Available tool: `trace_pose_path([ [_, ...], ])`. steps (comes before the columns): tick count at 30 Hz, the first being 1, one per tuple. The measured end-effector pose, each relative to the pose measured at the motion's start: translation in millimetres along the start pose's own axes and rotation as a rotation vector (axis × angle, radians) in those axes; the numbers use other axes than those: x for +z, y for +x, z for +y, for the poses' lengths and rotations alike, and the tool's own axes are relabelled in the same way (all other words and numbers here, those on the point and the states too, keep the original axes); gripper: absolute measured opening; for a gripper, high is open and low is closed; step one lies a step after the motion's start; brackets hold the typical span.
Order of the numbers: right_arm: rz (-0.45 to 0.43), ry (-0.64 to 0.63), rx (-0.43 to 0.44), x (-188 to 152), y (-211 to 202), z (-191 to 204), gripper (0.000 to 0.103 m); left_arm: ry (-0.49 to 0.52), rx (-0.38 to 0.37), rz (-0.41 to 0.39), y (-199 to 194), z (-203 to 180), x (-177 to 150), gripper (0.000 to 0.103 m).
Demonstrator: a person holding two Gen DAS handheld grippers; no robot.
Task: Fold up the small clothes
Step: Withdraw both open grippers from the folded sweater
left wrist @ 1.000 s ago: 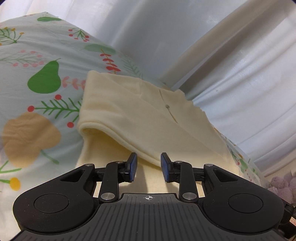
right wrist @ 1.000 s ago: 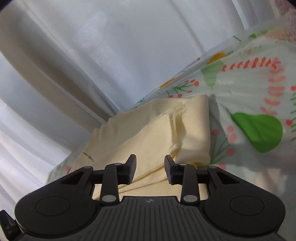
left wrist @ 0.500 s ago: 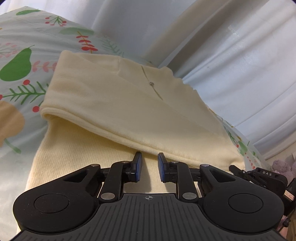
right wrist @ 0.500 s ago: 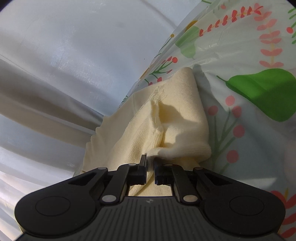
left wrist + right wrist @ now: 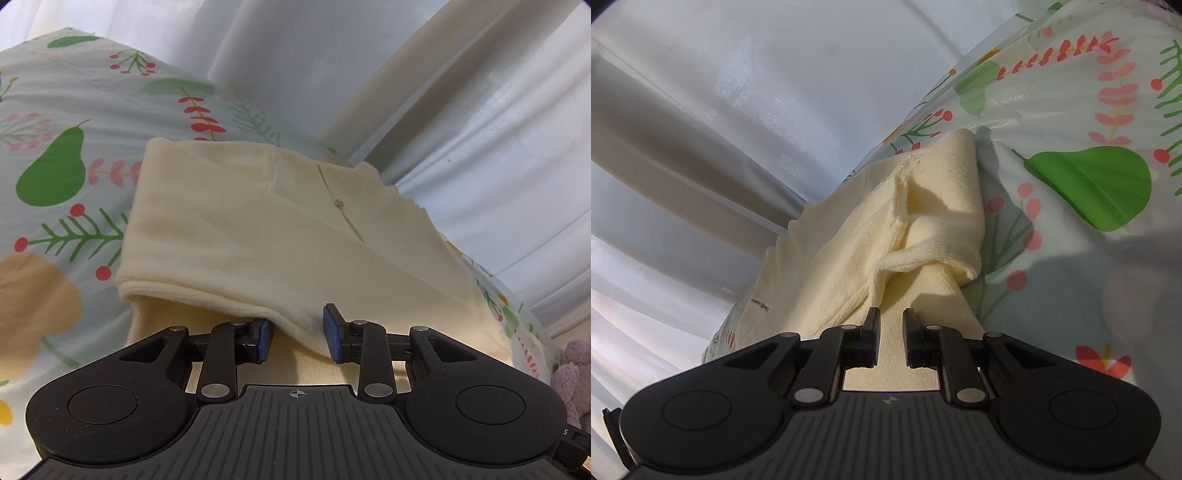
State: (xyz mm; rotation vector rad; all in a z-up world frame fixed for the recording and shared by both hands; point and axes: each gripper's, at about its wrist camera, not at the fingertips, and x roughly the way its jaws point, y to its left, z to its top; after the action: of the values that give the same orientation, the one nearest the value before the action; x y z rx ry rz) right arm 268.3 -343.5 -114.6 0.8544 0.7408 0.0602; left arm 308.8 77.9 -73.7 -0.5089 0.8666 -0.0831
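Note:
A cream knit garment [image 5: 266, 229] lies partly folded on a printed bedsheet [image 5: 55, 110]. One flap is laid over the lower layer and has a small snap on a seam. My left gripper [image 5: 298, 334] is open, with the flap's folded edge hanging between its blue pads [image 5: 264, 339]. In the right wrist view the same garment [image 5: 923, 229] shows a rumpled, lifted fold. My right gripper [image 5: 891, 334] stands slightly open over the lower layer and grips nothing.
White curtains [image 5: 461, 92] hang close behind the bed, and they also show in the right wrist view [image 5: 720, 110]. A purple fuzzy thing [image 5: 572, 369] sits at the far right. The sheet [image 5: 1089, 184] carries pear and berry prints.
My left gripper has opened wider and drawn back, and the flap edge now sits between its pads. My right gripper, nearly shut half a second ago, has opened a little.

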Motion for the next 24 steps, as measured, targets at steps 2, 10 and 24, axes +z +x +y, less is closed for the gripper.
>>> trace_pose_path([
  [2, 0.023, -0.033, -0.003, -3, -5, 1, 0.013, 0.017, 0.017, 0.005, -1, -3, 0, 0.036],
  [10, 0.103, -0.238, -0.022, -25, -36, 21, 0.026, 0.132, 0.15, 0.022, -19, -21, -12, 0.061],
  [24, 0.289, -0.396, -0.042, -108, -164, -15, 0.035, 0.168, 0.227, 0.153, -157, 23, -121, 0.073],
])
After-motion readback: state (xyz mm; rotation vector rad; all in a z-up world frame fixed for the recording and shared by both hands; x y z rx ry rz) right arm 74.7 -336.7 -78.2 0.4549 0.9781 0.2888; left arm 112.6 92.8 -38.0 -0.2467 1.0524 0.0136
